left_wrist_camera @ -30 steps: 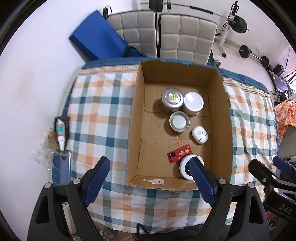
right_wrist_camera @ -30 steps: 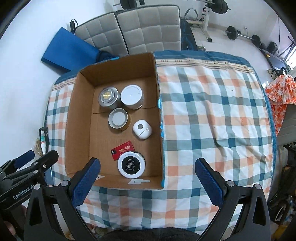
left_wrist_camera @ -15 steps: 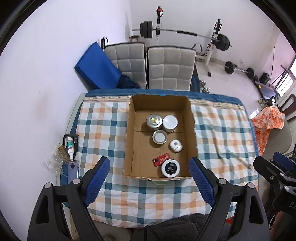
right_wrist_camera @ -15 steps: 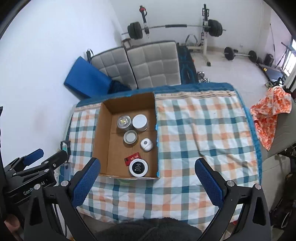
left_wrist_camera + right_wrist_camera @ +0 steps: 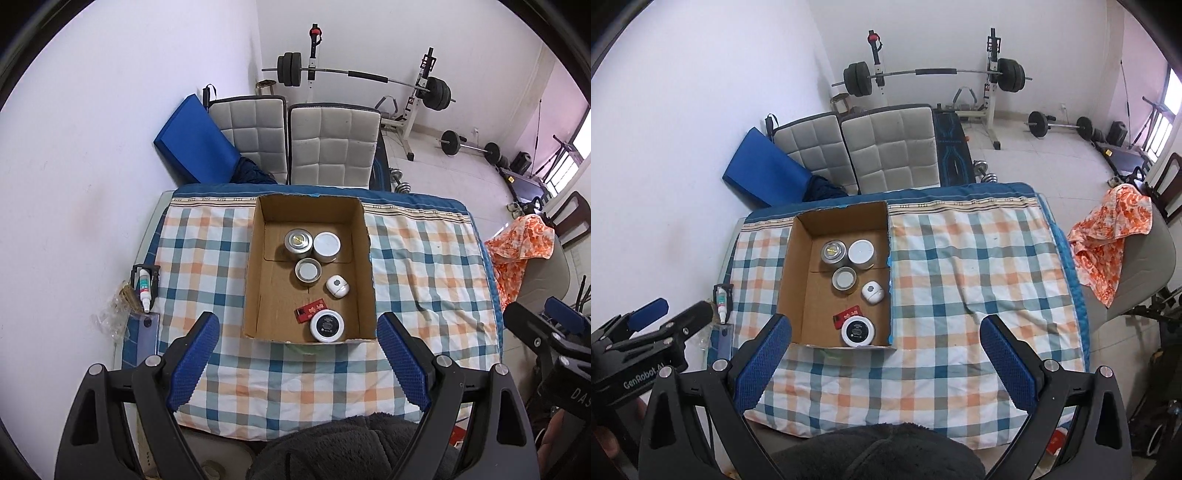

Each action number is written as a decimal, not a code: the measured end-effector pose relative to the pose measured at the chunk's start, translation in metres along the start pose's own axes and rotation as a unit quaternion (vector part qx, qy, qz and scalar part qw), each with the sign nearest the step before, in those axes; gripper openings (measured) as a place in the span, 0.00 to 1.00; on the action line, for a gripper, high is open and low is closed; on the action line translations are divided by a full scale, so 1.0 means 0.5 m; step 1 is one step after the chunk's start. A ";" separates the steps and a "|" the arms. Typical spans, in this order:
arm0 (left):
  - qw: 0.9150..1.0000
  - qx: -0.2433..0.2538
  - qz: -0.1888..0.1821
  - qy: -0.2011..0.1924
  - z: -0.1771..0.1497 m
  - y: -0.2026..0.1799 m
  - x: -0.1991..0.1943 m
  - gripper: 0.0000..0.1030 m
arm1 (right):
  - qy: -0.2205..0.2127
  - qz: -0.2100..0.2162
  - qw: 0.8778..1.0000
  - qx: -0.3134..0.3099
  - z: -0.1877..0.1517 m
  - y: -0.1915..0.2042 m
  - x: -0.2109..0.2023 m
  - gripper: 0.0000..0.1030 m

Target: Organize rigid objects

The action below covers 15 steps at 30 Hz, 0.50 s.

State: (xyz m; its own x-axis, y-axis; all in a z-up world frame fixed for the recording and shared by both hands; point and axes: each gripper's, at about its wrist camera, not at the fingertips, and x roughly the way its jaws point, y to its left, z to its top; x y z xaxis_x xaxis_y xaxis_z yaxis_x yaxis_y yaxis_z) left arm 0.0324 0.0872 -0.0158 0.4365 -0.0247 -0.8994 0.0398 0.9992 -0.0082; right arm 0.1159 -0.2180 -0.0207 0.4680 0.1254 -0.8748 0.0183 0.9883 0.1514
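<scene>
Your cardboard box (image 5: 255, 280) sits toward the far middle of the checked desk (image 5: 424, 266), and every item is inside it: a metal tin (image 5: 297, 242) and a white-lidded jar (image 5: 327, 245) side by side at the back, a smaller tin (image 5: 308, 271) just in front of them, a white pebble-shaped gadget (image 5: 337, 286) to its right, and a red card (image 5: 310, 311) touching a black-topped round jar (image 5: 327, 325) against the near wall. Compared with a second ago, you have drawn both cameras up and back: the box looks much smaller and the weight bench and chairs now show. Your left claw (image 5: 297, 363) hangs wide open and empty over the near desk edge; your right claw (image 5: 885, 363) is likewise spread wide, holding nothing. A small tube (image 5: 144, 290) lies at the desk's left edge.
</scene>
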 end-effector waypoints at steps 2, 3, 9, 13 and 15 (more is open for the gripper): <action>1.000 0.000 0.002 0.003 -0.006 -0.002 0.000 0.85 | -0.003 -0.003 1.000 -0.001 -0.004 0.000 -0.007 1.00; 1.000 -0.001 0.002 0.005 -0.009 -0.002 0.002 0.85 | -0.002 -0.004 1.000 -0.001 -0.005 0.001 -0.009 1.00; 1.000 0.002 0.001 0.014 -0.025 -0.011 0.001 0.85 | -0.001 -0.011 1.000 -0.008 -0.018 0.008 -0.012 1.00; 1.000 0.004 0.004 0.012 -0.028 -0.014 0.000 0.85 | 0.003 -0.019 1.000 -0.011 -0.025 0.013 -0.006 1.00; 1.000 0.004 0.005 0.012 -0.028 -0.015 0.000 0.85 | 0.002 -0.024 1.000 -0.013 -0.030 0.015 -0.006 1.00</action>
State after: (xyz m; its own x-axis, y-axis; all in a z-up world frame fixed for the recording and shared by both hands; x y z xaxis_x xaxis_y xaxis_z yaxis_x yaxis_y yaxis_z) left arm 0.0192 0.0802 -0.0218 0.4149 -0.0141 -0.9098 0.0431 0.9991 0.0042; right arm 0.1015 -0.2096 -0.0237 0.4643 0.0783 -0.8822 0.0172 0.9951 0.0974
